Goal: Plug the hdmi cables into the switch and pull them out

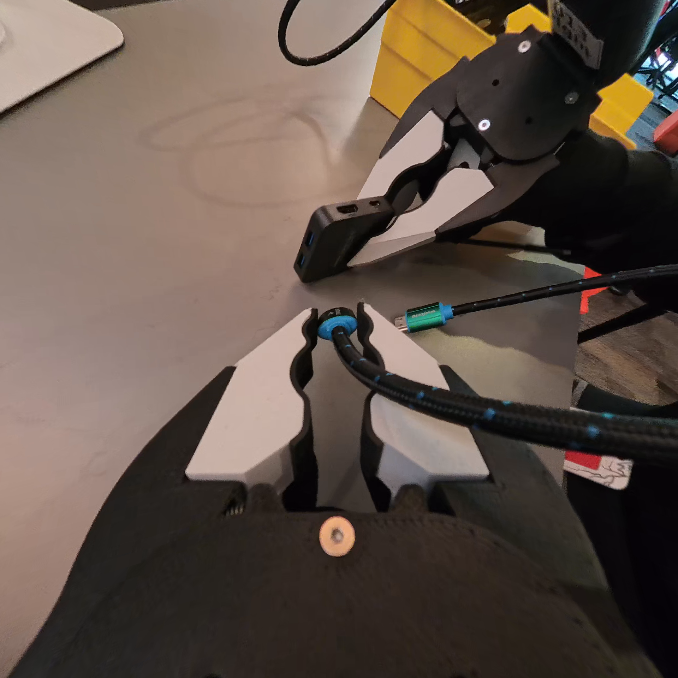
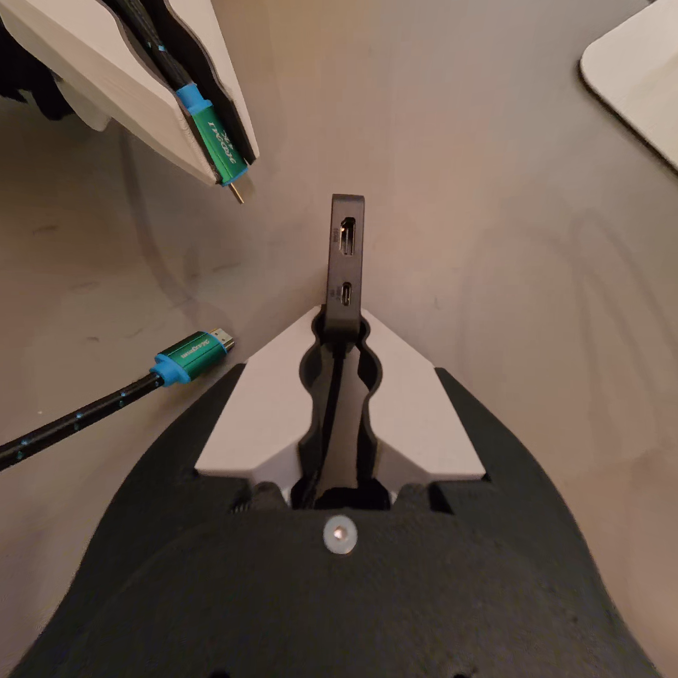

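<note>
Nothing seems plugged yet: left hand-held gripper (image 1: 335,315) clamps one HDMI plug (image 2: 216,145), right hand-held gripper (image 2: 343,319) grips the switch (image 2: 346,257), second cable (image 2: 190,357) waits on the bench (image 1: 146,257).

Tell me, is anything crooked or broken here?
Nothing looks broken. The black switch is propped up on its edge, pinched by the right gripper, not lying flat. The left gripper holds one green HDMI plug, not yet in. A second plug lies loose on the table.

Pale lettering runs along the green held plug (image 2: 216,143). Fainter lettering marks the green loose plug (image 2: 190,357), lying near the tabletop's (image 2: 477,330) edge. Tiny marks beside the switch's (image 2: 346,257) ports are too small to read.
</note>
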`<act>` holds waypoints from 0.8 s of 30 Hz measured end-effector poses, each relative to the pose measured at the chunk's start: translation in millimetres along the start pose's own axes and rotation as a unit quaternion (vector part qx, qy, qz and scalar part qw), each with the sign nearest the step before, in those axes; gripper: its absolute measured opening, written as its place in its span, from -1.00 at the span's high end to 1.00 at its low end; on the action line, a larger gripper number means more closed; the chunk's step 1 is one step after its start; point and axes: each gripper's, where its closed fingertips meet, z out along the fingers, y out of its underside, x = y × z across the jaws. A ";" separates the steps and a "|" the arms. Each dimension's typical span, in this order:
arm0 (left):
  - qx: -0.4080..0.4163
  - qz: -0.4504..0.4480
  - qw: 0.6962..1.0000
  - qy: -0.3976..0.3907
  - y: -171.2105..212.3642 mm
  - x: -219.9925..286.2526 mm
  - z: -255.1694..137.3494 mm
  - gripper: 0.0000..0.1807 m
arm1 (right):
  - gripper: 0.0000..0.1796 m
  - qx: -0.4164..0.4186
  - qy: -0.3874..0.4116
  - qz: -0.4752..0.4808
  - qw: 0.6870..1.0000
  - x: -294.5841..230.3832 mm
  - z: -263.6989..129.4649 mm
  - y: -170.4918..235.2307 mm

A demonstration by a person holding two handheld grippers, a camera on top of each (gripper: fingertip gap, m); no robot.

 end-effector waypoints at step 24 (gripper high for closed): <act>0.091 0.064 0.993 -0.035 -28.4 6.1 -14.5 0.79 | 0.88 -0.026 0.095 -0.100 0.990 5.9 9.1 -2.4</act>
